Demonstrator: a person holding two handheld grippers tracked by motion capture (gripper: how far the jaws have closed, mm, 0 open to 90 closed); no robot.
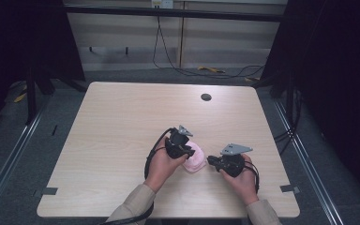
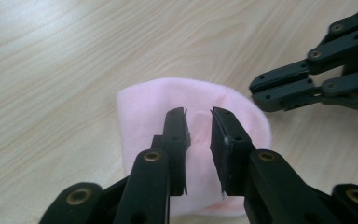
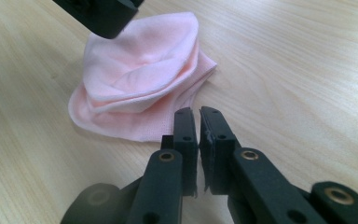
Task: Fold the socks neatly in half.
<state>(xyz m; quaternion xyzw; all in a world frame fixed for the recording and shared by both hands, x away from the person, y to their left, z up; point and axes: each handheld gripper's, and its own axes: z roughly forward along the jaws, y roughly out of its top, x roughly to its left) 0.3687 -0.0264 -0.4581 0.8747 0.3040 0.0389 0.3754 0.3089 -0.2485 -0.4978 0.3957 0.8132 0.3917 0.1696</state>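
Observation:
A folded pink cloth (image 1: pixel 195 162) lies on the wooden table (image 1: pixel 122 122), near its front edge. My left gripper (image 1: pixel 189 152) hovers right over the cloth (image 2: pixel 158 107); its jaws (image 2: pixel 198 112) stand a little apart, and the pink fabric shows through the gap with nothing pinched. My right gripper (image 1: pixel 210 160) sits just right of the cloth (image 3: pixel 140 79), low over the bare wood, its jaws (image 3: pixel 199 111) drawn together with nothing in them. The right gripper (image 2: pixel 257 91) also appears at the cloth's far edge in the left gripper view. The left gripper's body (image 3: pixel 102 14) hangs over the cloth in the right gripper view.
A round dark cable hole (image 1: pixel 206 97) sits at the table's far right. Cables (image 1: pixel 183 70) trail on the floor behind the table. Black frame posts (image 1: pixel 32 89) stand at both sides. A person's two sleeved forearms (image 1: pixel 136 204) come in from the front edge.

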